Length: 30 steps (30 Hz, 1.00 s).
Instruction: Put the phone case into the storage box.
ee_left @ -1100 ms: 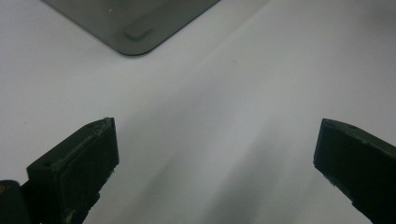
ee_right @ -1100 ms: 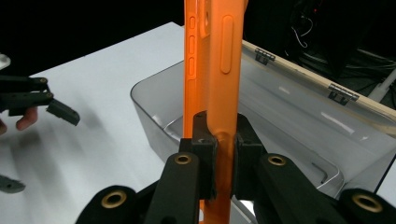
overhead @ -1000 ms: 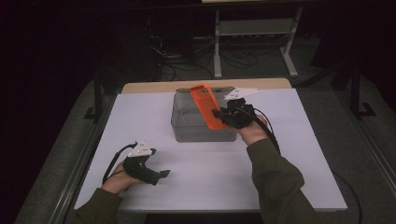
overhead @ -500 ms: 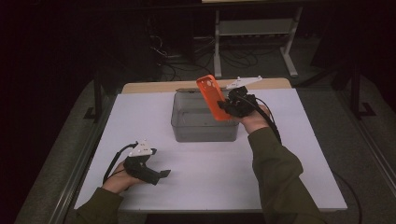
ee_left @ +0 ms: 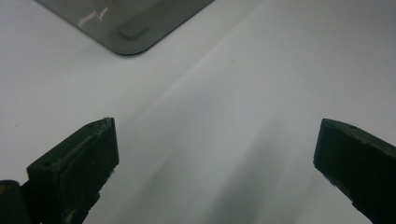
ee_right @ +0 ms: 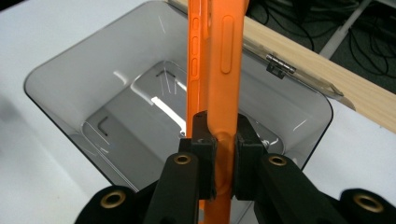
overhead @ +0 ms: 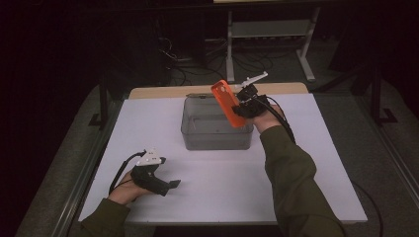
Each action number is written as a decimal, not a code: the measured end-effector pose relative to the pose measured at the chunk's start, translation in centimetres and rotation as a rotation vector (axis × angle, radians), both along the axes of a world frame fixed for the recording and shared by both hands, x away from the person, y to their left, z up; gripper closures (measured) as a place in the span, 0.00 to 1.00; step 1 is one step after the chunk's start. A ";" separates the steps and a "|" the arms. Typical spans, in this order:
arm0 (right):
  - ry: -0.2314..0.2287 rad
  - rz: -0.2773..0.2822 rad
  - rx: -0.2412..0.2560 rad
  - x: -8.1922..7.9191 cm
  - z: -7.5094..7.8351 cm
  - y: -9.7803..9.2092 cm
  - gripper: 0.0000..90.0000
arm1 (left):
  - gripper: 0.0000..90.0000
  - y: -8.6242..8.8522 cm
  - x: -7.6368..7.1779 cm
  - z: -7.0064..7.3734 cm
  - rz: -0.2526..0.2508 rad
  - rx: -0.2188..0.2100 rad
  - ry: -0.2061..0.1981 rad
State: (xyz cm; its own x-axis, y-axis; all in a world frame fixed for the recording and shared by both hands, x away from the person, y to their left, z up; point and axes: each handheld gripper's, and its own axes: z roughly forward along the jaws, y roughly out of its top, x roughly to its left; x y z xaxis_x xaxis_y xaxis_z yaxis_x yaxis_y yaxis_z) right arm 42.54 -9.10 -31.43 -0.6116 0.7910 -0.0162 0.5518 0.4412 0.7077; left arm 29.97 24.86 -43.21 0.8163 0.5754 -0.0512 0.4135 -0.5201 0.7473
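Observation:
An orange phone case [overhead: 228, 103] [ee_right: 218, 65] is pinched edge-on in my right gripper [overhead: 240, 109] [ee_right: 219, 154], which is shut on it. The case hangs tilted above the right side of a clear grey plastic bin [overhead: 197, 136] [ee_right: 93, 88], whose inside holds nothing I can see. Near the table's front left, my left gripper [overhead: 168, 186] [ee_left: 215, 158] rests low over the white tabletop with its jaws wide apart and nothing between them. A corner of the bin [ee_left: 126, 23] shows at the top of the left gripper view.
The white table [overhead: 306, 168] has a wooden strip [overhead: 163, 92] along its far edge. Behind the bin lies its clear hinged lid [ee_right: 299, 70]. A metal rack [overhead: 269, 29] and floor cables stand beyond the table in the dark.
My right gripper has lifted the orange case higher and tipped it more upright over the bin. The left gripper has stayed in place on the table.

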 end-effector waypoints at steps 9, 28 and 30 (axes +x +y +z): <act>0.079 -0.020 -0.061 1.3 -0.1 0.6 0.90 | 0.00 0.0 0.0 0.0 0.000 0.002 0.002; 0.291 -0.095 -0.188 4.2 -1.6 2.6 0.89 | 0.00 0.0 0.0 0.0 -0.006 0.005 0.003; 0.312 -0.100 -0.196 4.5 -1.8 2.6 0.89 | 0.00 0.1 0.0 0.0 -0.006 0.004 0.004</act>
State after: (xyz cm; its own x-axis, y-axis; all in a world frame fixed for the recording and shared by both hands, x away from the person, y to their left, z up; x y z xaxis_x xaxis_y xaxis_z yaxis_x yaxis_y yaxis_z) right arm 47.07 -6.52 -33.24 -0.5312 0.8473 0.0015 0.7745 0.4848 0.4064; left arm 29.97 24.92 -43.24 0.8197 0.5704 -0.0521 0.4130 -0.5256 0.7438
